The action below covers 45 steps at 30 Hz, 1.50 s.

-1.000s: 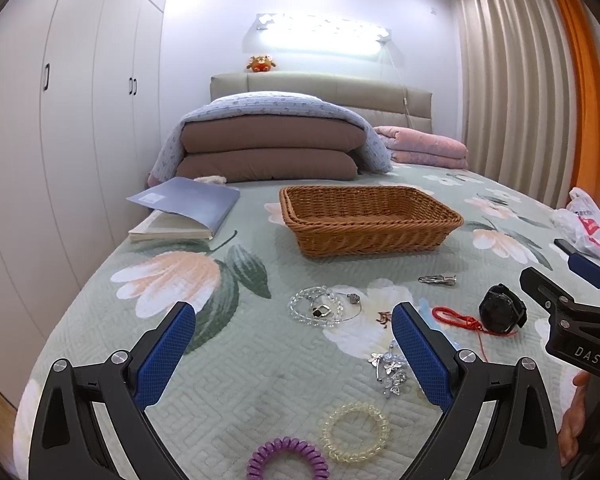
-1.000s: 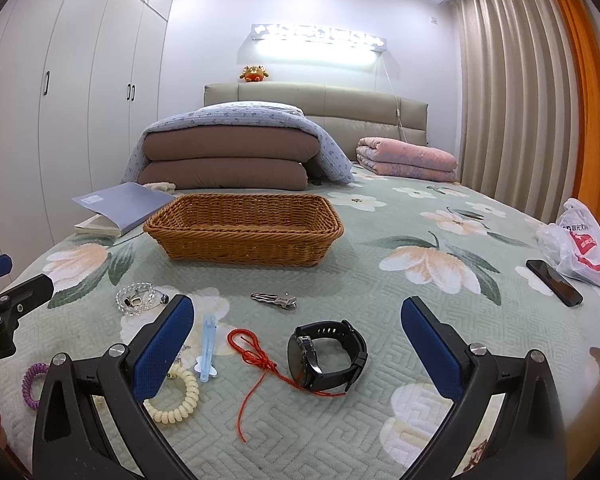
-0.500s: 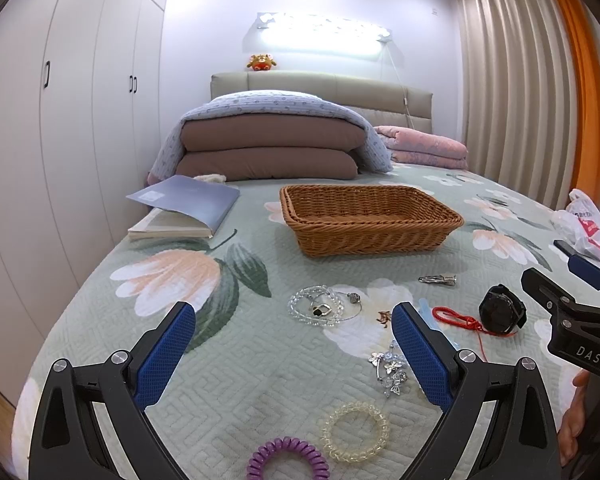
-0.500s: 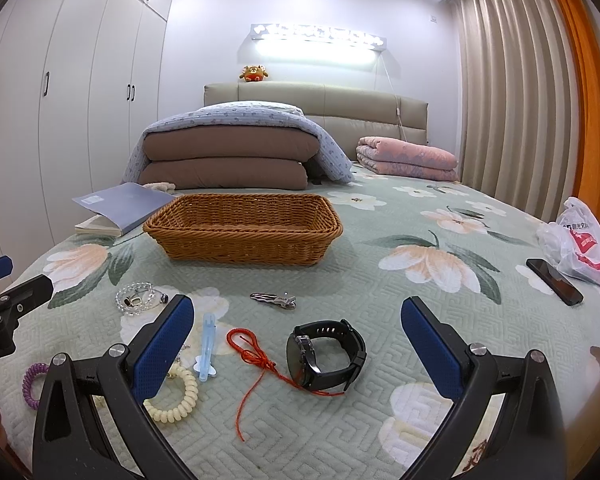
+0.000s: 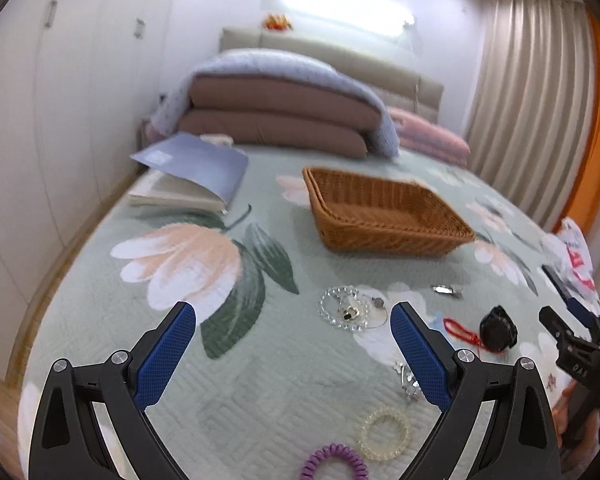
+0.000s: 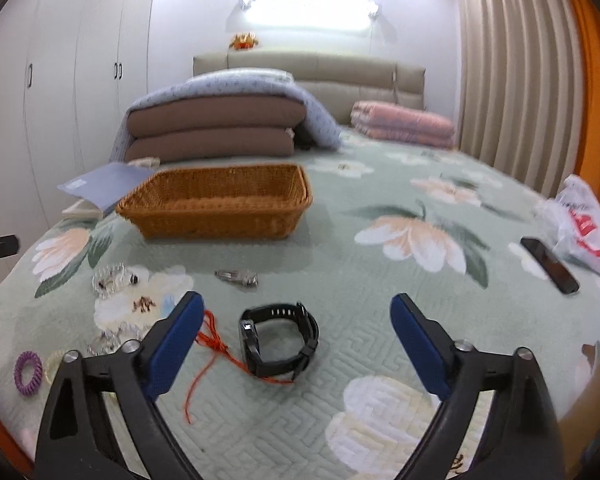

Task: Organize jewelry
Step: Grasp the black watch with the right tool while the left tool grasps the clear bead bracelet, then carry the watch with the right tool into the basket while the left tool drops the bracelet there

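A black watch (image 6: 278, 338) lies on the green quilt just ahead of my right gripper (image 6: 297, 301). Its jaws are closing, with the watch in line between them but not touched. A red cord (image 6: 216, 344) trails from under the watch past the left finger. My left gripper (image 5: 292, 312) is open and holds nothing. A clear crystal bracelet (image 5: 344, 308) lies just beyond its fingertips. A purple coil tie (image 5: 334, 462), a pale bead bracelet (image 5: 385, 434) and a silver brooch (image 5: 408, 378) lie near its right finger. The wicker basket (image 5: 380, 236) stands farther back.
A silver clip (image 6: 238, 276) lies between the watch and the basket. A book (image 5: 192, 176) rests at the bed's left edge. A phone (image 6: 550, 264) and a plastic bag (image 6: 580, 224) lie at the right. Stacked pillows (image 6: 216, 132) fill the head of the bed.
My left gripper has swung and rolled, tilting its view. My right gripper has moved toward the watch, which now sits between its jaws' line, and the jaws have narrowed slightly.
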{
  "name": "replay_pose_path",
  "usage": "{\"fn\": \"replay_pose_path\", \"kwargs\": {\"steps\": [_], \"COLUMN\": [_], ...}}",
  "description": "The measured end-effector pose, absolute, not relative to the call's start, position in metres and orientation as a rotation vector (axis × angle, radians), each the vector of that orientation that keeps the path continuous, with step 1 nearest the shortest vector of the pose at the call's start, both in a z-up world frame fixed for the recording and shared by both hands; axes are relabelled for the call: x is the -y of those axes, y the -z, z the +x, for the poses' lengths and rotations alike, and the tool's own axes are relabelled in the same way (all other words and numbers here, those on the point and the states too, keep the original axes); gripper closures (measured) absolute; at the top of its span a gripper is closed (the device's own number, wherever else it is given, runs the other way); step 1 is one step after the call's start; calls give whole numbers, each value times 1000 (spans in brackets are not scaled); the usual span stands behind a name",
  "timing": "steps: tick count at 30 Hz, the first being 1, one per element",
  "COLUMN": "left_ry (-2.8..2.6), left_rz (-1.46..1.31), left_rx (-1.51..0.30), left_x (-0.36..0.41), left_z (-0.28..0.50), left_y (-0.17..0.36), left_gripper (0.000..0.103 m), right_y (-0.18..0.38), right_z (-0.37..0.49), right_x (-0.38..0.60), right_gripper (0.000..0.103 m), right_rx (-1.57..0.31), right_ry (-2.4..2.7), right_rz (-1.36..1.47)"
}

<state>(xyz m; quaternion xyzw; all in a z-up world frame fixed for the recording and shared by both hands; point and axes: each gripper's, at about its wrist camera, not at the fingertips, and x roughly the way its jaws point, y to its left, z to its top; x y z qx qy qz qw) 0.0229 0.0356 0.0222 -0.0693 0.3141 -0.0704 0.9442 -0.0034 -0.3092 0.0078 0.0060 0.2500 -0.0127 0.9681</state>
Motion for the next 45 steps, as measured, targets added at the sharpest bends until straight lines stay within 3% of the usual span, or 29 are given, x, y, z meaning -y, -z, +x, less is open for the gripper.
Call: {"fn": "replay_pose_path", "kwargs": {"steps": [2, 5, 7, 9, 14, 19, 26, 32, 35, 45], "left_ry": [166, 237, 270, 290, 340, 337, 366, 318, 300, 436], "left_rz": [-99, -90, -88, -97, -115, -116, -136, -3, 29, -65], "left_rx": [-694, -787, -857, -897, -970, -1014, -1036, -1034, -1018, -863], "left_x": [-32, -28, -23, -20, -9, -5, -2, 28, 33, 28], "left_z": [41, 69, 90, 105, 131, 140, 154, 162, 159, 136], "left_y": [-19, -7, 5, 15, 36, 50, 54, 55, 54, 23], "left_gripper": [9, 23, 31, 40, 60, 62, 77, 78, 96, 96], "right_y": [-4, 3, 6, 10, 20, 38, 51, 55, 53, 36], "right_z": [0, 3, 5, 10, 36, 66, 77, 79, 77, 62], "right_x": [314, 323, 332, 341, 351, 335, 324, 323, 324, 319], "right_gripper": [12, 15, 25, 43, 45, 52, 69, 83, 87, 87], "right_rx": [-537, -591, -616, -647, -729, -820, -832, -828, -814, -712], "right_ry": [12, -1, 14, 22, -38, -74, -71, -56, -66, -106], "right_rz": [19, 34, 34, 25, 101, 64, 48, 36, 46, 44]}}
